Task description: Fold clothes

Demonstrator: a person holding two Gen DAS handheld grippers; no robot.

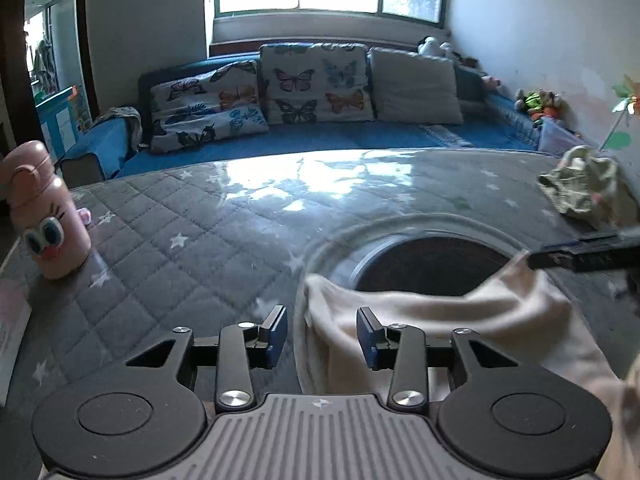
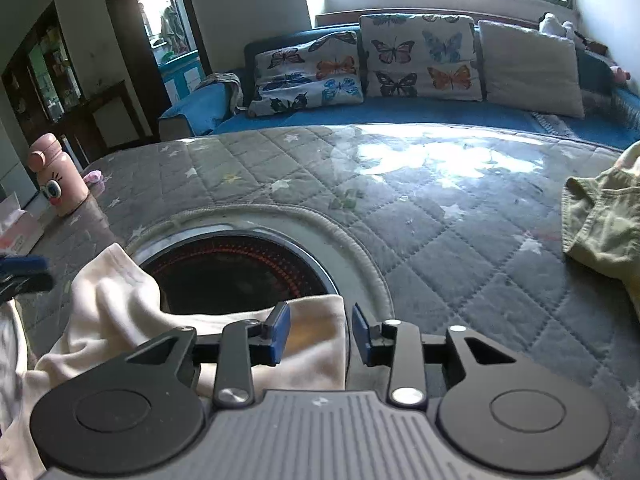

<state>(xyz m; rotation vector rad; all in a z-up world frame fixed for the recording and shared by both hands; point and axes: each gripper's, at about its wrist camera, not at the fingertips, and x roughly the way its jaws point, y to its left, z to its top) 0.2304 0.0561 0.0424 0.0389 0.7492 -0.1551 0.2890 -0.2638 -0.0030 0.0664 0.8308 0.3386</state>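
Note:
A cream-white garment (image 1: 460, 320) lies crumpled at the near edge of the grey quilted table cover (image 1: 180, 220), partly over a round dark opening (image 1: 432, 266). My left gripper (image 1: 322, 336) is open, its jaws on either side of the garment's left edge. My right gripper (image 2: 320, 334) is open around the garment's (image 2: 120, 304) right edge. In the left wrist view the right gripper's fingers (image 1: 580, 256) show at the far right, by the cloth's raised corner. A second, olive-green garment (image 2: 604, 224) lies bunched at the right of the cover.
A pink cartoon-face bottle (image 1: 44, 212) stands at the table's left edge, with a tissue box (image 2: 18, 228) beside it. A blue sofa (image 2: 400, 116) with butterfly cushions (image 2: 416, 56) runs behind the table, under a bright window.

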